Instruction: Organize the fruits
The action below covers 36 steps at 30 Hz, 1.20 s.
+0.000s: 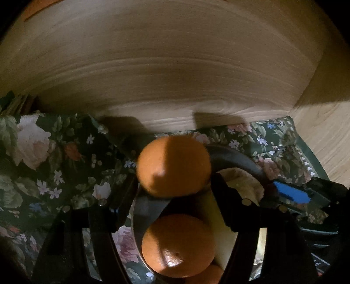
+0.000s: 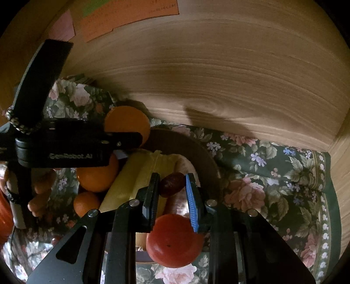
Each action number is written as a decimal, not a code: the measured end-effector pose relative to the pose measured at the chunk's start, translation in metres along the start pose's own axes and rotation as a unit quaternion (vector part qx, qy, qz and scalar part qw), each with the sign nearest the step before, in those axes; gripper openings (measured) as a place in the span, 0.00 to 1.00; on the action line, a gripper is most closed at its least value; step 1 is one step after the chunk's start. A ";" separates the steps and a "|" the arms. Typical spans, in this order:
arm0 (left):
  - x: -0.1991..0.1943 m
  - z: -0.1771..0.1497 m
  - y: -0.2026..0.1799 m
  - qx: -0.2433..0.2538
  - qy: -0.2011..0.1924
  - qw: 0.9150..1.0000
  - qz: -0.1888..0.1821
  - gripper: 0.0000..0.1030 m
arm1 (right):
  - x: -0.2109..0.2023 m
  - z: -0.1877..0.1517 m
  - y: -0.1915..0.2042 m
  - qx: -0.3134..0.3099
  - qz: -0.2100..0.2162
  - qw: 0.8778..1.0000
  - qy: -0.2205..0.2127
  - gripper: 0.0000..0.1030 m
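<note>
My left gripper [image 1: 174,174] is shut on an orange [image 1: 174,167] and holds it over the rim of a dark bowl [image 1: 242,160]. A second orange [image 1: 177,244] and a yellow banana [image 1: 221,218] lie in the bowl below. In the right wrist view my right gripper [image 2: 171,183] is shut on a small dark red-brown fruit [image 2: 171,183], held over the bowl [image 2: 192,146]. A red tomato-like fruit [image 2: 174,240] lies below it, with bananas [image 2: 135,174] and oranges [image 2: 98,177] to the left. The left gripper [image 2: 122,135] with its orange [image 2: 128,120] shows at the left.
The bowl stands on a dark floral cloth [image 2: 273,174] that covers the table. A wooden wall [image 1: 175,76] rises close behind, with a wooden side panel [image 2: 341,163] at the right. Coloured paper notes [image 2: 131,17] hang on the wall at upper left.
</note>
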<state>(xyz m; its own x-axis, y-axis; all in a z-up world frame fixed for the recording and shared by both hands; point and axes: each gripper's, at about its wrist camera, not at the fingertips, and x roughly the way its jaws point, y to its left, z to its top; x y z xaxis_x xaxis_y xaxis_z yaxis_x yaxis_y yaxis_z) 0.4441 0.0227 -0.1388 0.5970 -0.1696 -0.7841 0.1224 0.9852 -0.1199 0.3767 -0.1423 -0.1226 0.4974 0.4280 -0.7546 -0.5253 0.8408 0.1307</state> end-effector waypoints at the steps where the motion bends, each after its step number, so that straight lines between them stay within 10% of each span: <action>1: 0.000 -0.001 -0.001 0.003 -0.001 1.000 -0.004 0.67 | 0.000 0.000 0.000 0.000 -0.001 1.000 0.001 0.22; 6: -0.018 -0.003 -0.011 0.030 -0.027 0.999 -0.001 0.67 | 0.000 0.000 0.000 0.002 -0.002 1.000 -0.003 0.39; 36: -0.179 -0.138 0.001 0.049 -0.120 0.992 -0.007 0.67 | -0.126 -0.072 0.082 -0.024 -0.007 0.995 -0.092 0.46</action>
<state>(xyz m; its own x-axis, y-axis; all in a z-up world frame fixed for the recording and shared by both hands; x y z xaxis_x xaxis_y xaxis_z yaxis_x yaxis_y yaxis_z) 0.2280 0.0573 -0.0820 0.7645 -0.1949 -0.6144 0.2010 0.9778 -0.0601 0.2213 -0.1510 -0.0629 0.6212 0.4728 -0.6250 -0.5475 0.8324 0.0855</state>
